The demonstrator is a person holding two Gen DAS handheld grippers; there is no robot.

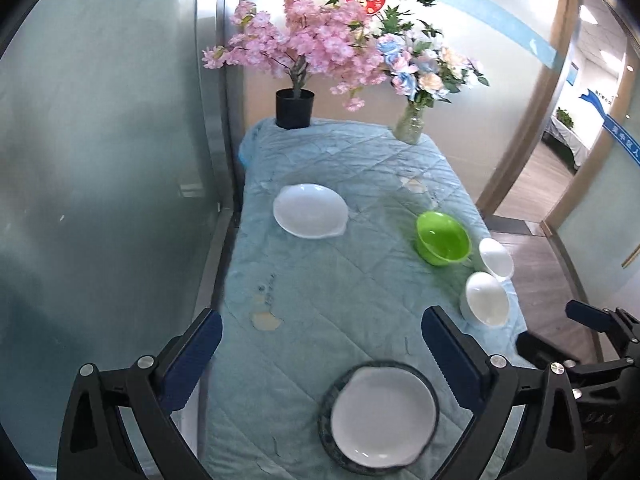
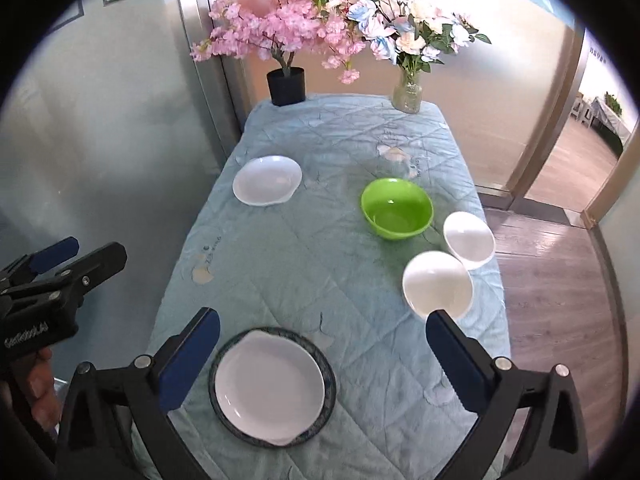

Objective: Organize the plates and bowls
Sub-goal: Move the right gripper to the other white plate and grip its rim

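Blue-quilted table (image 2: 320, 280) bears white plate (image 2: 270, 386) on dark plate (image 2: 326, 368); both grippers wide, empty.

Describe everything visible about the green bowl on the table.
The round bright green plastic-looking bowl has a glossy surface, sits upright and looks empty. It rests on the quilted light blue tablecloth, toward the table's right side, apart from the two small white bowls nearer the edge. Nothing else touches it; no claw is near it.
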